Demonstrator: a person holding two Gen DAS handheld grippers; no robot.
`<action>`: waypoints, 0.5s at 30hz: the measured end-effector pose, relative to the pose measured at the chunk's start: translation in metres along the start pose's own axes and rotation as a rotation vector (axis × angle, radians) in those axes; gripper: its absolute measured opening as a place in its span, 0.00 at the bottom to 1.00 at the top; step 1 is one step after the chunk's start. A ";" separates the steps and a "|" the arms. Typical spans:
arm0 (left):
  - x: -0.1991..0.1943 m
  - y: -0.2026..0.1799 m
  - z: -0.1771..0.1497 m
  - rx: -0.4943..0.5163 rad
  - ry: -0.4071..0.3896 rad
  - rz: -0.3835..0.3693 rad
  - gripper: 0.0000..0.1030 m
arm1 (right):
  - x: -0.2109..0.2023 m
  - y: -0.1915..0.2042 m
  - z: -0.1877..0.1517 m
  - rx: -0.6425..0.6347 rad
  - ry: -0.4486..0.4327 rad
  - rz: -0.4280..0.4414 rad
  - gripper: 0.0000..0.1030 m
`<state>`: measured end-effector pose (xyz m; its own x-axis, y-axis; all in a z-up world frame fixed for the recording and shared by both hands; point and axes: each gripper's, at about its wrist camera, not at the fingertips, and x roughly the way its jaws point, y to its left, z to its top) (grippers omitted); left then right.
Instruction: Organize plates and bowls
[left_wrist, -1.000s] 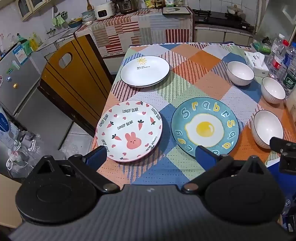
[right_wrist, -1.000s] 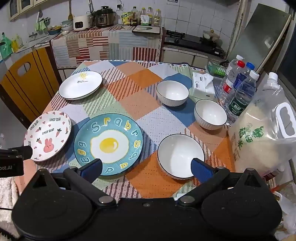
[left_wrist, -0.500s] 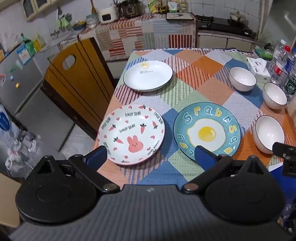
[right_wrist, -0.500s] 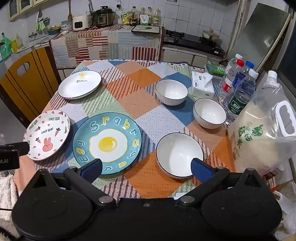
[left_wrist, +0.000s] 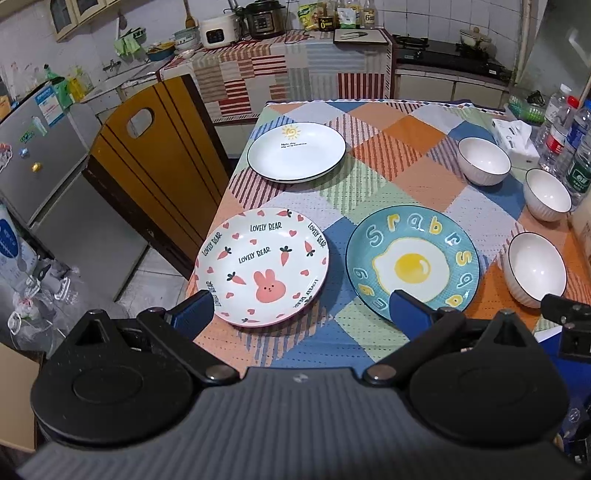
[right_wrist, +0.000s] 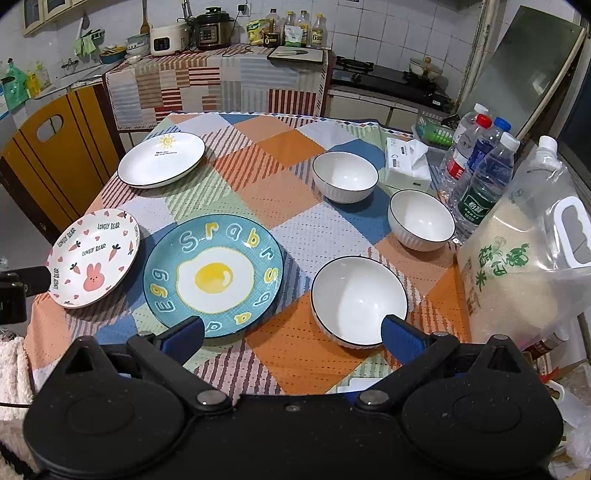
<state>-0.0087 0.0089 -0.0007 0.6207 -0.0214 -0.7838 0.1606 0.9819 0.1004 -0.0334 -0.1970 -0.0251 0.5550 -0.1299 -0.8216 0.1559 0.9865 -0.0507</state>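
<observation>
Three plates lie apart on the patchwork tablecloth: a rabbit plate (left_wrist: 262, 266) (right_wrist: 94, 256), a blue egg plate (left_wrist: 412, 262) (right_wrist: 214, 273) and a white sun plate (left_wrist: 295, 151) (right_wrist: 161, 158). Three white bowls stand on the right: near (right_wrist: 358, 299) (left_wrist: 535, 267), middle (right_wrist: 421, 219) (left_wrist: 547, 194), far (right_wrist: 345, 176) (left_wrist: 484, 160). My left gripper (left_wrist: 301, 312) is open and empty, above the table's near edge before the rabbit and egg plates. My right gripper (right_wrist: 291, 334) is open and empty, between the egg plate and the near bowl.
A tissue box (right_wrist: 406, 162), water bottles (right_wrist: 480, 181) and a big rice bag (right_wrist: 524, 266) crowd the table's right edge. A wooden chair (left_wrist: 147, 155) stands by the left side. A kitchen counter (right_wrist: 221, 74) lies behind.
Both grippers have drawn back and risen slightly, so the dishes sit a little farther off. Nothing on the table moved.
</observation>
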 end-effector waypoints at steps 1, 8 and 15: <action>0.000 0.000 -0.001 -0.003 0.000 0.002 1.00 | 0.000 0.000 0.000 0.000 0.000 0.000 1.00; 0.000 0.002 -0.006 -0.016 -0.022 0.020 1.00 | 0.006 -0.001 -0.002 -0.009 0.015 0.000 1.00; -0.011 -0.002 -0.008 0.017 -0.068 0.001 1.00 | 0.010 0.002 -0.002 -0.020 0.020 0.000 1.00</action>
<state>-0.0219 0.0081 0.0032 0.6713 -0.0333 -0.7404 0.1726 0.9785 0.1125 -0.0291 -0.1966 -0.0346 0.5388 -0.1278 -0.8327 0.1395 0.9883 -0.0614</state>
